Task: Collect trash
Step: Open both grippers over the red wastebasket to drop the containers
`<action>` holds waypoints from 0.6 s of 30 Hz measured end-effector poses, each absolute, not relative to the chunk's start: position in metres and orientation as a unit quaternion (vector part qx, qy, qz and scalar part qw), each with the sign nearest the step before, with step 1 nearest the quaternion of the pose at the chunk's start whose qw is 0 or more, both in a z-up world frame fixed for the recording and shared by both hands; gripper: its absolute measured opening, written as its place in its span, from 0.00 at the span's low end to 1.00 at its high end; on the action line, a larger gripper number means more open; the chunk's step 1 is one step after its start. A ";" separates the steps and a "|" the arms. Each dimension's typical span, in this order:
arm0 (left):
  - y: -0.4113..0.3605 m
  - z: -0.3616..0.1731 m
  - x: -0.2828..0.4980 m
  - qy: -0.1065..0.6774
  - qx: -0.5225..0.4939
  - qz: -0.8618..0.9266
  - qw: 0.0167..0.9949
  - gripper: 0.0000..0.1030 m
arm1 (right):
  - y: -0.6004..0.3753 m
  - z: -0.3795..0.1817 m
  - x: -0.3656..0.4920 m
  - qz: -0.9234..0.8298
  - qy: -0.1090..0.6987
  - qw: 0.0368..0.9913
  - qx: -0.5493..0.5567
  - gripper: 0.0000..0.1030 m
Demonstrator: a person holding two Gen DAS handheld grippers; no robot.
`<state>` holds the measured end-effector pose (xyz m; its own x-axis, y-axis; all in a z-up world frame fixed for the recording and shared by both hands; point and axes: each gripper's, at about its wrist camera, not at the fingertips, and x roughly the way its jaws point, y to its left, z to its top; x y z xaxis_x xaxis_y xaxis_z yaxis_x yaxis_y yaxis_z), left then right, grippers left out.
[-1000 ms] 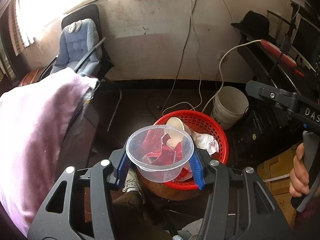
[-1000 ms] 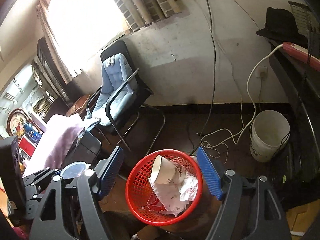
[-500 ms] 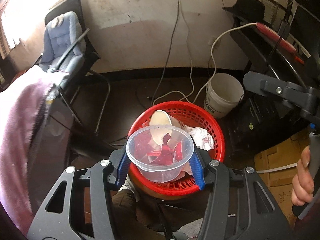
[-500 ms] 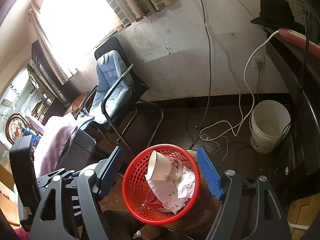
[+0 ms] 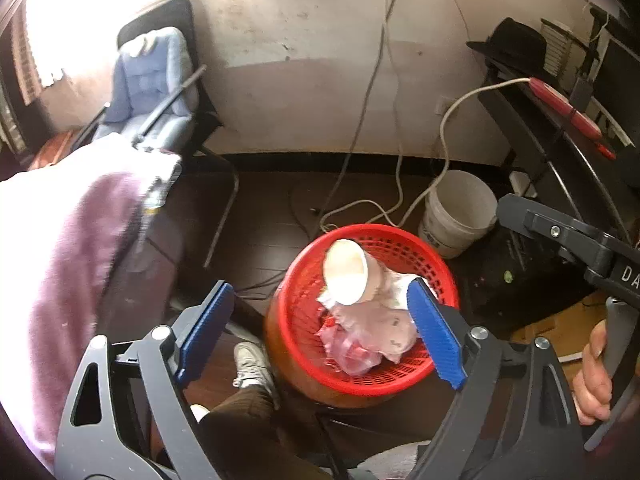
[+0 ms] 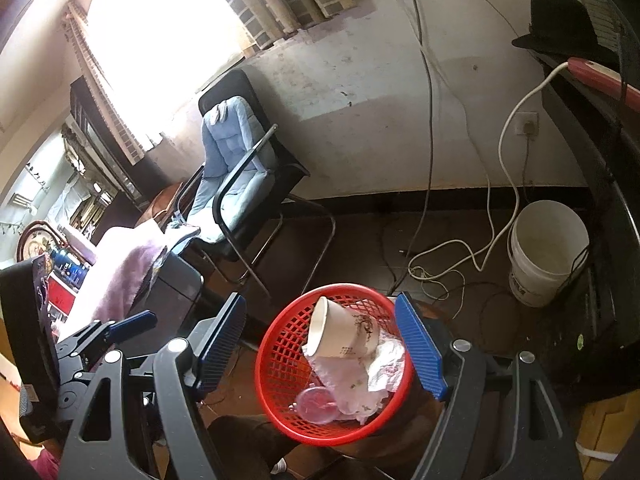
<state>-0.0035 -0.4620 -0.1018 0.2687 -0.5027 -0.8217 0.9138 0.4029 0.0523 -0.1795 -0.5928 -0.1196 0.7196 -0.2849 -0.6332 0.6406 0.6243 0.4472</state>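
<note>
My ribbed finger pads (image 5: 434,336) are bright blue on dark grey frames, and below them sits the round red plastic mesh basket (image 5: 404,240), holding a cream paper cup (image 6: 344,334) with a small brownish print and crumpled white-pink wrappers (image 5: 372,332). Far left stands a black chair with a pale blue quilted cushion (image 6: 232,160); far right, a plain white plastic bucket (image 6: 548,252).

padded chair (image 6: 236,176), white bucket (image 6: 548,252), black hat (image 5: 508,42), cables (image 5: 372,208)

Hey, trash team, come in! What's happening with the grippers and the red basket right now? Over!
Left gripper jaws just opened, empty. Right gripper open, empty. Clear tub in red basket beside paper cup. Nothing blocking.
</note>
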 end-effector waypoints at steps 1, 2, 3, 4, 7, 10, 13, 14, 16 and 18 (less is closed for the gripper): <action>-0.460 -0.100 -0.003 0.372 0.274 -0.470 0.752 0.85 | -0.591 -0.119 -0.178 -0.266 0.262 0.863 0.340 0.74; -0.456 -0.098 -0.003 0.366 0.274 -0.465 0.758 0.87 | -0.589 -0.119 -0.176 -0.265 0.264 0.863 0.339 0.75; -0.454 -0.097 -0.003 0.362 0.273 -0.462 0.762 0.89 | -0.587 -0.119 -0.174 -0.263 0.266 0.863 0.338 0.76; -0.449 -0.094 -0.003 0.357 0.271 -0.457 0.768 0.90 | -0.585 -0.118 -0.172 -0.263 0.268 0.864 0.337 0.76; -0.435 -0.086 -0.001 0.347 0.265 -0.445 0.782 0.91 | -0.579 -0.115 -0.168 -0.265 0.274 0.863 0.330 0.78; -0.422 -0.078 -0.001 0.332 0.263 -0.434 0.795 0.92 | -0.573 -0.108 -0.166 -0.272 0.278 0.862 0.325 0.79; -0.406 -0.067 -0.001 0.323 0.252 -0.437 0.801 0.93 | -0.563 -0.099 -0.164 -0.282 0.282 0.861 0.318 0.80; -0.400 -0.064 -0.001 0.320 0.248 -0.439 0.802 0.93 | -0.560 -0.095 -0.164 -0.285 0.281 0.860 0.316 0.80; -0.390 -0.058 -0.003 0.313 0.245 -0.444 0.803 0.93 | -0.553 -0.087 -0.164 -0.291 0.278 0.860 0.312 0.83; -0.380 -0.051 -0.003 0.305 0.240 -0.451 0.804 0.93 | -0.541 -0.076 -0.164 -0.299 0.274 0.862 0.304 0.84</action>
<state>-0.0034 -0.3796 -0.0512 0.4081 -0.5788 -0.7061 0.8710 0.4785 0.1111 -0.1642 -0.5409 -0.0762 0.6703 -0.3490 -0.6549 0.6825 0.6363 0.3595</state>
